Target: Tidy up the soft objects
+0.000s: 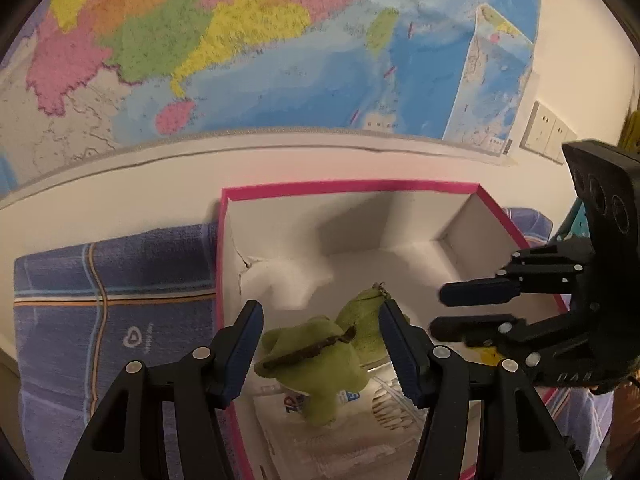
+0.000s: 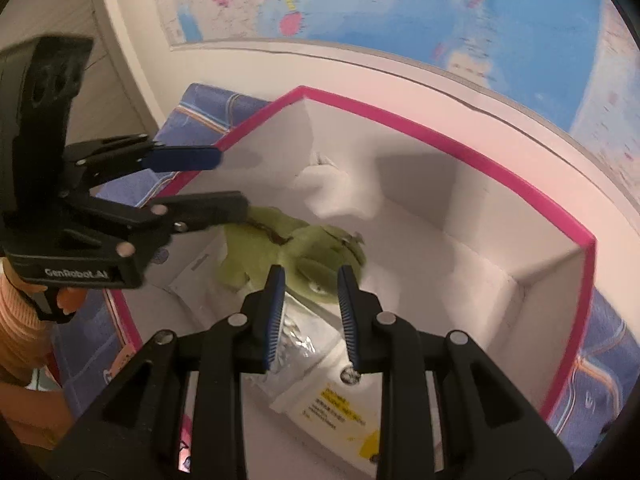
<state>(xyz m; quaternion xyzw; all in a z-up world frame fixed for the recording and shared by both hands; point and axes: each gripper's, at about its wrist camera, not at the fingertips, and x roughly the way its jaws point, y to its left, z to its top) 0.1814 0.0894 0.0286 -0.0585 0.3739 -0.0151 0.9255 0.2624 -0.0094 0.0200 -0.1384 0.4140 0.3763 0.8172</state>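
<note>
Box: we see a white cardboard box with a bright pink rim (image 1: 348, 187) lying open on a blue patterned towel (image 1: 116, 280), below a colourful wall map (image 1: 240, 60).
Toy: a green plush frog (image 1: 320, 364) lies inside the box on flat plastic packets (image 2: 328, 404), near a white soft object (image 2: 332, 192).
Left gripper: our left gripper (image 1: 320, 350) stands open; the frog's head is between its blue pads, and we cannot tell whether they touch it.
Right gripper: our right gripper (image 2: 312, 316) hangs over the frog's body, jaws narrowly apart, gripping nothing.
</note>
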